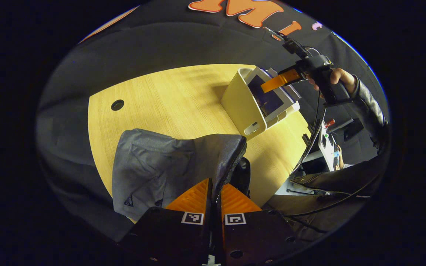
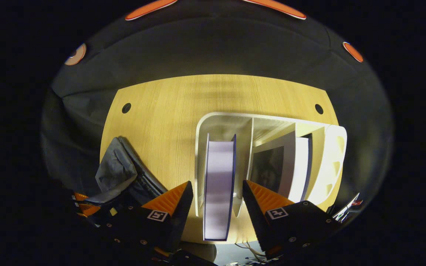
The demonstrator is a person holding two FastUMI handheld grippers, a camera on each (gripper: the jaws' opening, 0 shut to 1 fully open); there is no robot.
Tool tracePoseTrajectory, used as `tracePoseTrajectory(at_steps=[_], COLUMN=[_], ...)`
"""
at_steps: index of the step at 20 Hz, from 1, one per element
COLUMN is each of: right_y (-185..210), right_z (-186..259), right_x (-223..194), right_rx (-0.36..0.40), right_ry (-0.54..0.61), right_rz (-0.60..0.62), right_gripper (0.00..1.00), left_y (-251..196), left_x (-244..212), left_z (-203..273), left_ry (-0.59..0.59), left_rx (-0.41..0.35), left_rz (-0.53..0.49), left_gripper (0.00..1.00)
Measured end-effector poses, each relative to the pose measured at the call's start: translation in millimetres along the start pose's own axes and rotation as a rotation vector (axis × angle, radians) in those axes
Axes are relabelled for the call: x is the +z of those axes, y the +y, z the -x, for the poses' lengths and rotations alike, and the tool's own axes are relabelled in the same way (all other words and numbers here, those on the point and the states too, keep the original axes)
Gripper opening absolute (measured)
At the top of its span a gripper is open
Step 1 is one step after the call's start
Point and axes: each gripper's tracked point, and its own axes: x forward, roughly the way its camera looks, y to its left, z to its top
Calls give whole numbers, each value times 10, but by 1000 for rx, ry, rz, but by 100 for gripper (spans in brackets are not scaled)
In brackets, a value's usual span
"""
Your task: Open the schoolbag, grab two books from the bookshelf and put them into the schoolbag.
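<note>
**A:** What is closest in the left gripper view?

**B:** The left gripper, at the bottom. Its fingers are pressed together on the zipper edge of the grey bag, holding the flap up. A dark opening shows just right of that edge, so the bag looks at least partly open.

**A:** And the right gripper?

**B:** In the right gripper view the right gripper has its fingers spread apart, one on each side of an upright book with pale pages. Neither finger touches it yet, as far as I can tell.

**A:** Where does that book stand?

**B:** In the left compartment of a cream shelf on the table. More books lean in the right compartment.

**A:** How should the grab go?

**B:** My judgement: bring the fingers down evenly over the book's covers, close squarely, then lift straight up so it clears the shelf wall and divider. The left gripper should keep the bag's mouth held wide.

**A:** What lies beyond?

**B:** A pale wooden table with small round cable holes, the bag at its near left, the shelf at its right. Black cloth hangs behind. In the left gripper view a hand in a dark sleeve holds the right gripper over the shelf, and cables hang below it.
</note>
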Motion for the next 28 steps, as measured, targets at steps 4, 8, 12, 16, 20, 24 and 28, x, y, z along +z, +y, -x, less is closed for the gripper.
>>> tracePoseTrajectory(at_steps=[4,8,12,16,20,24,28], right_y=[30,-46,-34,28,79,111,173], right_z=[-103,-49,196,538,808,1105,1265], right_x=[-97,-127,-185,-326,-586,-839,-1060], right_rx=[18,-7,10,26,9,9,6], right_ry=[90,93,49,-26,-106,-152,-182], right_rz=[-63,-130,-176,-205,-268,-332,-388], right_gripper=[63,38,36,36,35,34,34], left_y=[-3,7,5,18,-3,11,8], left_x=[25,32,28,80,113,141,128], left_z=[-22,-4,-1,36,25,17,29], left_ry=[10,-3,-9,-12,-23,-33,-27], left_rx=[26,41,28,34,1,-12,-30], left_rz=[12,3,-14,-57,-99,-127,-147], left_gripper=[7,7,7,7,6,6,6])
